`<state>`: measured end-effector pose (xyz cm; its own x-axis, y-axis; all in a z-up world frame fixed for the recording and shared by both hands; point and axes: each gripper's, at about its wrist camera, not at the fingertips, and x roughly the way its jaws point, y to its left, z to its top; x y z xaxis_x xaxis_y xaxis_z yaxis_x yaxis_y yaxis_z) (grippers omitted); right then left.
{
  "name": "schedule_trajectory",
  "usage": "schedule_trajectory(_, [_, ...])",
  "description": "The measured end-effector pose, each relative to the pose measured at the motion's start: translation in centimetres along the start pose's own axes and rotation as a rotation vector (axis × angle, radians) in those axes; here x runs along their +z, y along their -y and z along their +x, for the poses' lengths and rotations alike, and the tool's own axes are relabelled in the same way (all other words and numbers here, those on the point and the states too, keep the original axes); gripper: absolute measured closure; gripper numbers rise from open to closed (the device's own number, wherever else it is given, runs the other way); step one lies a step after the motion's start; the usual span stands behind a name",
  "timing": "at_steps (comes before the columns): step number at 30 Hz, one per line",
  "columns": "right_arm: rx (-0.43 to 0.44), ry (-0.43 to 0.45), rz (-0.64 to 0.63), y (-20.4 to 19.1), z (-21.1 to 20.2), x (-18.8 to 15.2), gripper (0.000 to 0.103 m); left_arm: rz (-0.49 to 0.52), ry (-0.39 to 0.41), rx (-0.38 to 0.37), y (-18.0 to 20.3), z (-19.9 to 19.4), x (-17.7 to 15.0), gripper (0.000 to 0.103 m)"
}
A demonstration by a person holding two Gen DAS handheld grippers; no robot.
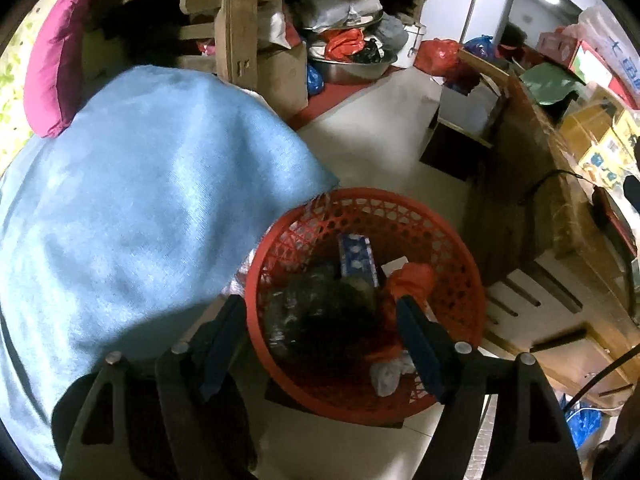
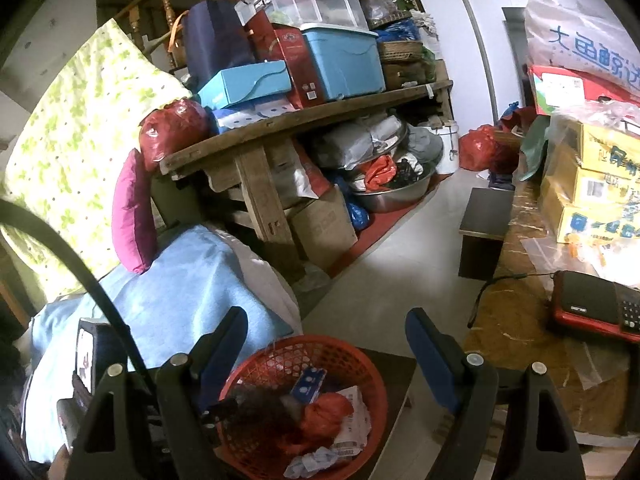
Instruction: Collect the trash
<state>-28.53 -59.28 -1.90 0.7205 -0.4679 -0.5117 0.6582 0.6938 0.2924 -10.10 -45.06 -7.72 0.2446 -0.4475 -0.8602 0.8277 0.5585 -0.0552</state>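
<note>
Red basket (image 1: 472, 280) sits lower centre of the frame, holding a red bag (image 1: 412, 280), a blue carton (image 1: 356, 254) and crumpled paper (image 1: 386, 374). Left gripper (image 1: 320, 320) and right gripper (image 2: 326, 330) both spread wide, holding nothing. Contents judged light, soft, crushable; pinch the bag's knot.

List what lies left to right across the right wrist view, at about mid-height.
Green-patterned bedding → magenta pillow → wooden table leg → steel basin → red plastic bag → yellow boxes.
</note>
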Motion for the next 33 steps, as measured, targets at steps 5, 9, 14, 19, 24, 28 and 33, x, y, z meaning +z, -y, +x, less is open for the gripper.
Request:
schedule_trajectory(5, [0.002,-0.006,-0.008,-0.5,0.0,-0.3,0.019,-0.01,0.047,0.012,-0.7,-1.5,0.0,0.025])
schedule_trajectory(9, [0.0,-0.016,-0.013,-1.2,0.0,-0.5,0.019,-0.019,0.095,0.017,-1.5,-3.6,-0.4,0.025])
schedule_trajectory(14, [0.002,-0.044,-0.038,-2.6,0.0,-1.3,0.019,-0.047,0.174,0.024,-3.2,-6.6,-1.4,0.025])
schedule_trajectory(19, [0.016,-0.113,-0.07,-4.5,0.6,-2.9,0.018,-0.107,0.21,0.054,-5.4,-8.9,-3.1,0.025])
schedule_trajectory(24, [0.027,-0.19,-0.113,-6.5,1.0,-5.3,0.018,-0.158,0.228,0.06,-7.3,-10.3,-4.8,0.025])
schedule_trajectory(28, [0.013,-0.226,-0.141,-7.4,0.8,-7.2,0.018,-0.191,0.261,0.106,-8.7,-11.8,-6.0,0.017])
schedule_trajectory(33, [0.015,-0.276,-0.164,-8.7,0.9,-8.9,0.018,-0.211,0.274,0.12,-9.5,-12.8,-6.8,0.017])
